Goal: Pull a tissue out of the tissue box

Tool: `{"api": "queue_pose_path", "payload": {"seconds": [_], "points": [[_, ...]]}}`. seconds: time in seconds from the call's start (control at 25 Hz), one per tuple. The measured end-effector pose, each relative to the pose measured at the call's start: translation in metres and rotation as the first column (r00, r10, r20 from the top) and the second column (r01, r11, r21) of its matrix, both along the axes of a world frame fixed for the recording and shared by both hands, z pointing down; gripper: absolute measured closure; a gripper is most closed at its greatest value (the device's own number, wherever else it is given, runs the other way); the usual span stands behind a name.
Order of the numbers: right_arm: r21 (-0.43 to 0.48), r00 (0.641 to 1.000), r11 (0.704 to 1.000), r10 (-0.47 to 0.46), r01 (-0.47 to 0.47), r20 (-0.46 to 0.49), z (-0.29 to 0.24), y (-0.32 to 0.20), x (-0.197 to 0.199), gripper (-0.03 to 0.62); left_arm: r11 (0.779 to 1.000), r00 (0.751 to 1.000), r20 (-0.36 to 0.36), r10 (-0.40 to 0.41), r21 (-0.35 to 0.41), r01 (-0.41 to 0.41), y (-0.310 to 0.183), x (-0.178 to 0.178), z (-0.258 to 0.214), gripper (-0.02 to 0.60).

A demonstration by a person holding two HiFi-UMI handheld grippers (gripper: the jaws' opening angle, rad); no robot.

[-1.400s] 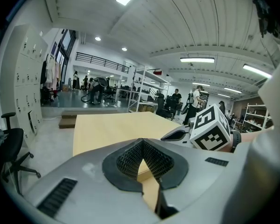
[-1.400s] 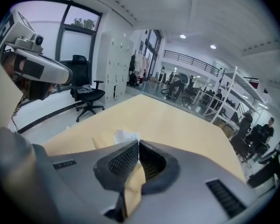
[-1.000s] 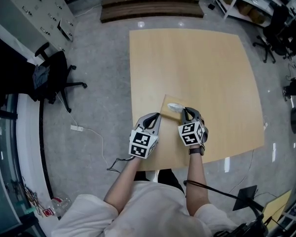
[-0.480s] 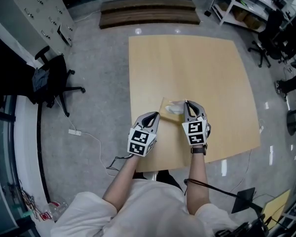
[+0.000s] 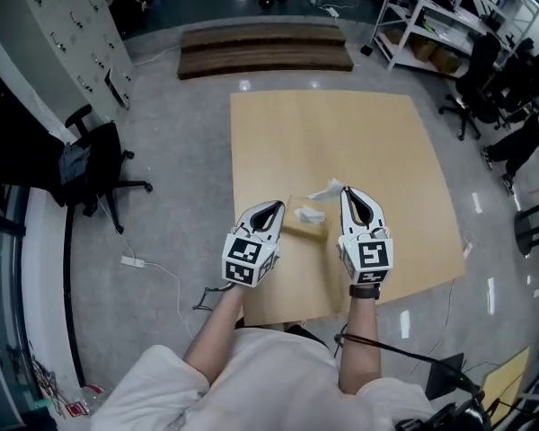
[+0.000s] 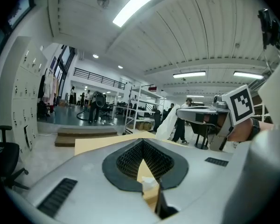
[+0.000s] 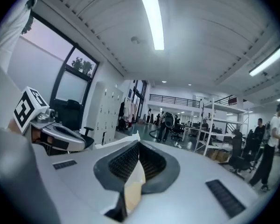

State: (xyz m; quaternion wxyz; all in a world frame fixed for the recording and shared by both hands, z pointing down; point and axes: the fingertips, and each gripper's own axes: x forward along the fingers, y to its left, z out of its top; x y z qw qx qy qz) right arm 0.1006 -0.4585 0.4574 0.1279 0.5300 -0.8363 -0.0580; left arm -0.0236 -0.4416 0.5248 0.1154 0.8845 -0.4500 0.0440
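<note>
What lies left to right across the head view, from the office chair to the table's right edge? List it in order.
Black office chair → left hand-held gripper → tissue box → right hand-held gripper → table's right edge.

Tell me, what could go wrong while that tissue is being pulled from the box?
1. The right hand-held gripper pinches the thin tissue only at its tip, so it might tear or slip free.
2. The left hand-held gripper is shut beside the tissue box, apparently not holding it, so the box might lift or slide along with the tissue.
</note>
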Motion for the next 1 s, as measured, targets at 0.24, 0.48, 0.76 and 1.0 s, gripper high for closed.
{"api": "queue_pose_path", "payload": {"seconds": [0.24, 0.48, 0.76, 1.0], "points": [[0.086, 0.991, 0.996, 0.015, -0.027, 0.137, -0.036, 0.020, 0.005, 0.589, 0.993, 1.000, -0.030, -0.002, 0.120, 0.006, 0.008, 0.004, -0.060, 0.581], [0.106, 0.965, 0.992, 0.043, -0.073, 0.258, -0.051, 0.036, 0.012, 0.589, 0.983, 0.999, -0.040, -0.020, 0.182, 0.027, 0.019, 0.006, -0.091, 0.581], [0.163, 0.966, 0.967, 0.161, -0.195, 0.201, -0.059, 0.046, 0.023, 0.589, 0.974, 0.998, -0.051, -0.036, 0.222, 0.047, 0.029, 0.007, -0.100, 0.581], [0.136, 0.967, 0.976, 0.136, -0.167, 0.213, -0.053, 0.046, 0.019, 0.589, 0.974, 0.997, -0.057, -0.056, 0.217, 0.068, 0.031, 0.010, -0.098, 0.581]]}}
